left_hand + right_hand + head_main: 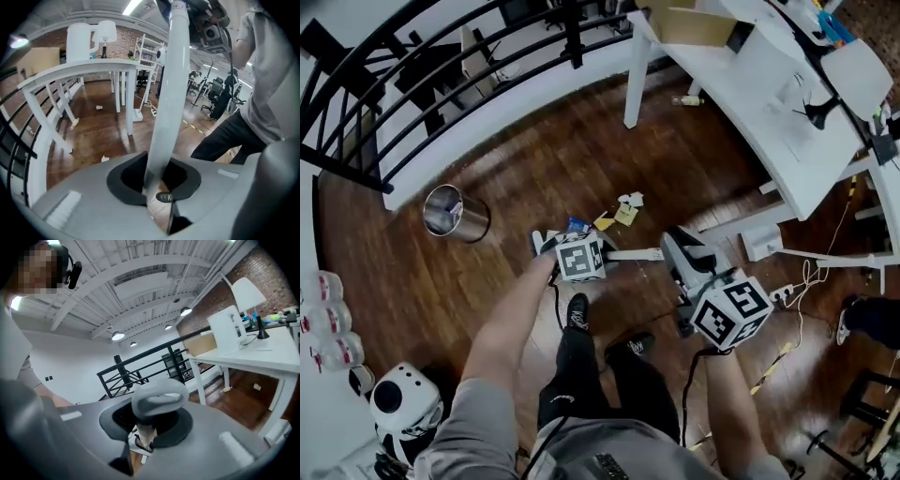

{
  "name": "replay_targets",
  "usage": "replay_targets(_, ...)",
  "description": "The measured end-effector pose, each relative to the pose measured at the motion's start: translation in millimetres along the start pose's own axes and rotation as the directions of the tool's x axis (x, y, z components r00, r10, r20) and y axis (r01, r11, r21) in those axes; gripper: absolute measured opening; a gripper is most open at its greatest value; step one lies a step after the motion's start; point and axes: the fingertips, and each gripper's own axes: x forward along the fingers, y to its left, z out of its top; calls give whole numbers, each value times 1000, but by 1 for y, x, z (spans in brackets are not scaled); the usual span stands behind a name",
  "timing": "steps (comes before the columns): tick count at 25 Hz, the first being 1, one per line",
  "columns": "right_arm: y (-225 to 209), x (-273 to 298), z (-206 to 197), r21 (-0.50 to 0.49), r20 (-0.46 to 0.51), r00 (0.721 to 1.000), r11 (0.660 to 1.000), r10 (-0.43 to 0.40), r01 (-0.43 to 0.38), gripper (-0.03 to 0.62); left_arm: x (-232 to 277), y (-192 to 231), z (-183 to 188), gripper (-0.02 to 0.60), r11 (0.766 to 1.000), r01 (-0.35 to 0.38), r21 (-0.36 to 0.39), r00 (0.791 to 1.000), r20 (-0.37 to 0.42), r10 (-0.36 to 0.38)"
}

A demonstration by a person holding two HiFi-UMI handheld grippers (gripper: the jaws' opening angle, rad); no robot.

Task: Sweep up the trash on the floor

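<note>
A broom with a white pole (633, 254) lies nearly level between my two grippers. My left gripper (555, 246) is shut on the pole (171, 84) low down, pointing steeply at the floor. My right gripper (668, 250) is shut on the grey loop grip (157, 399) at the pole's top end. In the gripper views, the left gripper (157, 178) and the right gripper (150, 420) each have their jaws tight round the broom. Yellow and white paper scraps (625, 211) and a blue scrap (577, 225) lie on the wooden floor just beyond the left gripper. The broom's head is mostly hidden under that gripper.
A shiny metal bin (455, 213) stands on the floor at the left. A white table (787, 103) fills the upper right, with a small bottle (689, 100) near its leg. A black railing (441, 56) curves along the back left. Cables and a power strip (783, 293) lie at right.
</note>
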Motion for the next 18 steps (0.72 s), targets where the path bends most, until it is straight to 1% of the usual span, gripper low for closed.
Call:
replay_targets(2,14,39,-22,-11,-33,999,1000,29,-30,57,-5,13,-43,65,999,-23,-34,1000,-3,23)
replay_targets(4,25,74,-38,-32,-60,997,998,44,-46,57,-7,26,-76,64,998,-35,-54,999,3,36)
replay_targets(5,27,86,-42,-44,-67,997,998,44,-47,57,-6,32,-85,64,998,-36,-58,999,14,36)
replay_targets(7,27,103,-41,-69,-73,997,997,27,-32,57,-4,44,-88,64,998,-29,-56,998,53,32)
replay_targets(9,23,114,-32,-105,-80,997,994,-4,-4,57,-1,58,-79,64,999,-22,-49,995,98,27)
replay_targets(13,-5,116,-9,-156,-88,992,985,-90,76,57,12,80,-40,64,999,-4,-41,981,191,12)
replay_targets(15,-23,108,2,-166,-81,988,979,-131,117,57,21,87,-17,64,1000,11,-20,977,215,-7)
replay_targets(18,-47,94,17,-179,-67,982,971,-176,161,57,34,98,13,64,1000,25,6,974,224,-26)
